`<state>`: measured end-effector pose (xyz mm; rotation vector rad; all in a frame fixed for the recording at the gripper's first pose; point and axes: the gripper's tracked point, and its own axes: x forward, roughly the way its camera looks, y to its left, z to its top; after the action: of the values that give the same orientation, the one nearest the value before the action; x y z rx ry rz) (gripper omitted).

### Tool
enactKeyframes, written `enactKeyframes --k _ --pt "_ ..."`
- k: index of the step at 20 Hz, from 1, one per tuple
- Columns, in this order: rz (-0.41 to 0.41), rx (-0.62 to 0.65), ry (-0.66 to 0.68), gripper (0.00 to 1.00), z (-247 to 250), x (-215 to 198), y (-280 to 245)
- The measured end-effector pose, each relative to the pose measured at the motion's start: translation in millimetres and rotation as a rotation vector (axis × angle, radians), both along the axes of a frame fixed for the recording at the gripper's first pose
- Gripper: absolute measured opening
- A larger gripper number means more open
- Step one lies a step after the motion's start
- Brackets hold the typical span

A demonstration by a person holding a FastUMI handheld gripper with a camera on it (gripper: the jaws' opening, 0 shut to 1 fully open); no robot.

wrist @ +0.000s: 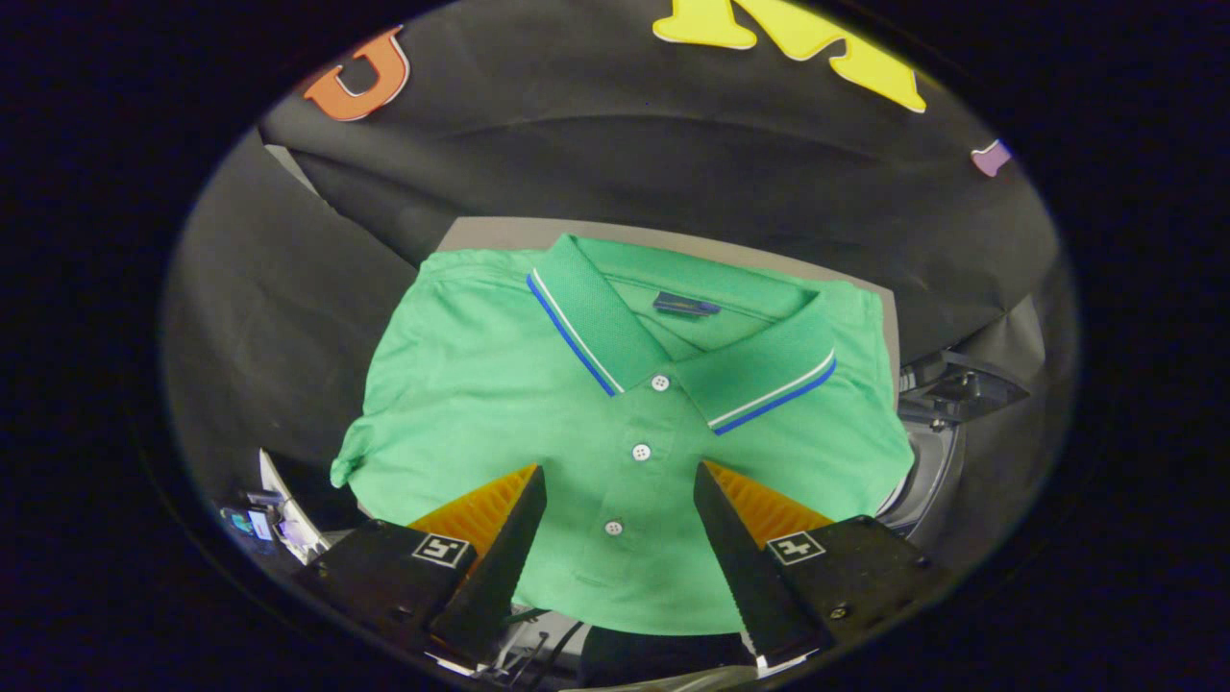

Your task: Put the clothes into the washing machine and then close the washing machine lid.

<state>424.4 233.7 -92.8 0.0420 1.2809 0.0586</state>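
Your gripper (620, 524) jaws stand wide open, empty, straddling the folded shirt's (625, 423) button placket; collar points away, straight ahead.

No word or number can be read. The shirt (538, 423) has a small dark label (685, 306) sewn inside its collar; its writing is too small to make out. Each finger (480, 553) of the gripper (620, 481), spread apart over the shirt's lower front, carries a square black-and-white marker (441, 550), a coded pattern and no text.
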Motion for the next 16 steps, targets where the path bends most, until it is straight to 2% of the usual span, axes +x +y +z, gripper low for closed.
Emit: enactKeyframes --k 3,8,12,14,16 --pt "-0.028 -0.032 0.030 0.97 -3.8 3.4 -0.1" --pt "-0.023 -0.105 0.096 0.97 -8.4 3.7 0.6" --pt "-0.057 -0.102 0.181 0.96 -6.1 2.1 2.0" --pt "-0.043 -0.103 0.202 0.96 -6.4 2.2 -0.5" --pt "-0.039 -0.104 0.215 0.89 -6.6 2.4 -3.1"
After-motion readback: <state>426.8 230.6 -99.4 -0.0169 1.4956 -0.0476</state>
